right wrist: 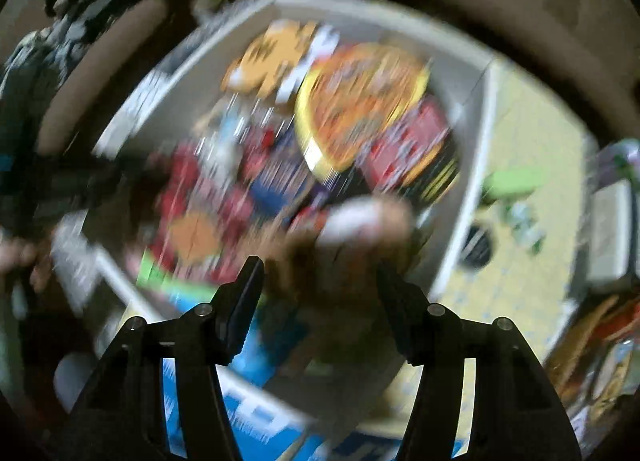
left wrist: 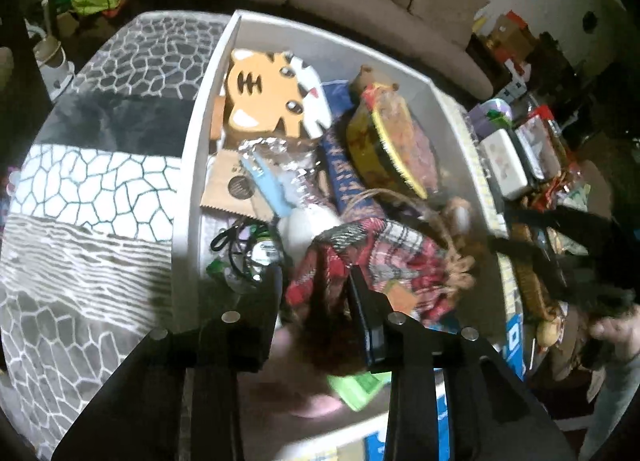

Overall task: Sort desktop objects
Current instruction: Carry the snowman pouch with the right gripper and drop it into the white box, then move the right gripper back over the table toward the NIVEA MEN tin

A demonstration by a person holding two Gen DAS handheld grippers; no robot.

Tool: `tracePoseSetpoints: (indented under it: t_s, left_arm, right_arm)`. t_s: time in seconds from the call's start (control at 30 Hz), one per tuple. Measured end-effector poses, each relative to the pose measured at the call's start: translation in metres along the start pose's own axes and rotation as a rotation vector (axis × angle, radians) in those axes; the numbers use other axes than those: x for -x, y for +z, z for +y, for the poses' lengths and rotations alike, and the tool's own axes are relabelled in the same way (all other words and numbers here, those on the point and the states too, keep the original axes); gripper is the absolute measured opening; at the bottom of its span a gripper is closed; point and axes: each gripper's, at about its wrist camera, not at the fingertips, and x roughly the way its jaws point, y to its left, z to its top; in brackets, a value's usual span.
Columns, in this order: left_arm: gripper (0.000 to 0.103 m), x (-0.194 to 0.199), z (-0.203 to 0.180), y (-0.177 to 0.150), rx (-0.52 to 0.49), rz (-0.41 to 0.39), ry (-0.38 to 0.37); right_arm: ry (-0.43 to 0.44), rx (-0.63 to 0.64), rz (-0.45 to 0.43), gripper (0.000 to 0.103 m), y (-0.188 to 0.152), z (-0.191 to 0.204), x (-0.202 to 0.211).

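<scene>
Two black grippers hover over a white rectangular storage box [left wrist: 192,165] crammed with desktop objects: an orange tiger-face cushion [left wrist: 264,97], a round yellow-rimmed tin [left wrist: 384,145] and a red plaid cloth [left wrist: 372,257]. The left gripper [left wrist: 314,289] has its jaws apart just above the plaid cloth, holding nothing. The right gripper [right wrist: 320,281], in a badly blurred view, also has its jaws spread wide, with a brown and white object [right wrist: 360,221] just ahead of them.

right wrist view smeared; white box [right wrist: 476,165] contents unreadable.
</scene>
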Motion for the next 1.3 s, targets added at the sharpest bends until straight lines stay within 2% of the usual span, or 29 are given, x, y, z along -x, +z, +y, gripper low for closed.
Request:
tracePoseSetpoints:
  t_s: [0.07, 0.1, 0.17, 0.23, 0.27, 0.3, 0.33, 0.37, 0.4, 0.43, 0.57, 0.63, 0.67, 0.77, 0.97, 1.13, 1.3]
  left_arm:
    - [0.034, 0.01, -0.006, -0.002, -0.007, -0.03, 0.009]
    - [0.038, 0.014, -0.01, -0.002, -0.015, -0.037, 0.005]
    - [0.04, 0.016, -0.017, -0.004, -0.03, -0.029, 0.008]
    - [0.046, 0.015, -0.021, -0.005, -0.039, -0.022, 0.031]
    - [0.059, 0.016, -0.022, -0.006, -0.034, -0.028, 0.045]
    - [0.076, 0.018, -0.021, -0.007, -0.026, -0.041, 0.056]
    - [0.083, 0.021, -0.022, -0.008, -0.021, -0.055, 0.056]
    - [0.088, 0.022, -0.021, -0.009, -0.018, -0.059, 0.053]
    - [0.088, 0.022, -0.021, -0.01, -0.013, -0.053, 0.05]
    - [0.088, 0.022, -0.021, -0.011, -0.01, -0.045, 0.052]
    - [0.088, 0.025, -0.03, -0.018, -0.025, -0.04, 0.057]
    - [0.093, 0.026, -0.037, -0.025, -0.04, -0.041, 0.058]
    - [0.099, 0.027, -0.04, -0.029, -0.049, -0.046, 0.059]
    - [0.103, 0.03, -0.053, -0.043, -0.082, -0.059, 0.066]
    - [0.103, 0.037, -0.075, -0.064, -0.11, -0.081, 0.083]
    - [0.103, 0.04, -0.104, -0.08, -0.183, -0.099, 0.139]
    - [0.103, 0.041, -0.132, -0.085, -0.225, -0.102, 0.164]
  right_arm:
    - [-0.015, -0.035, -0.05, 0.055, 0.01, -0.005, 0.002]
    - [-0.005, -0.05, -0.063, 0.055, 0.013, -0.007, 0.0]
    - [-0.005, -0.055, -0.028, 0.055, 0.015, -0.006, -0.018]
    - [-0.067, -0.039, 0.043, 0.054, 0.015, -0.003, -0.044]
    - [-0.087, -0.031, 0.046, 0.054, 0.013, -0.001, -0.049]
    - [-0.09, -0.03, 0.018, 0.056, 0.011, -0.001, -0.046]
    - [-0.082, -0.041, -0.009, 0.056, 0.011, -0.002, -0.04]
    - [-0.07, -0.055, -0.036, 0.063, 0.01, -0.004, -0.032]
    - [-0.056, -0.07, -0.066, 0.075, 0.007, -0.006, -0.023]
    - [-0.036, -0.082, -0.097, 0.079, 0.004, -0.008, -0.013]
    - [-0.002, -0.085, -0.139, 0.082, -0.006, -0.008, 0.009]
    - [0.015, -0.085, -0.146, 0.083, -0.017, -0.005, 0.015]
    - [0.021, -0.087, -0.151, 0.087, -0.024, -0.005, 0.019]
    - [0.021, -0.098, -0.162, 0.099, -0.045, -0.005, 0.024]
    - [0.026, -0.13, -0.159, 0.1, -0.086, -0.017, 0.037]
    - [0.034, -0.167, -0.182, 0.1, -0.115, -0.034, 0.053]
    - [0.04, -0.2, -0.202, 0.102, -0.137, -0.053, 0.067]
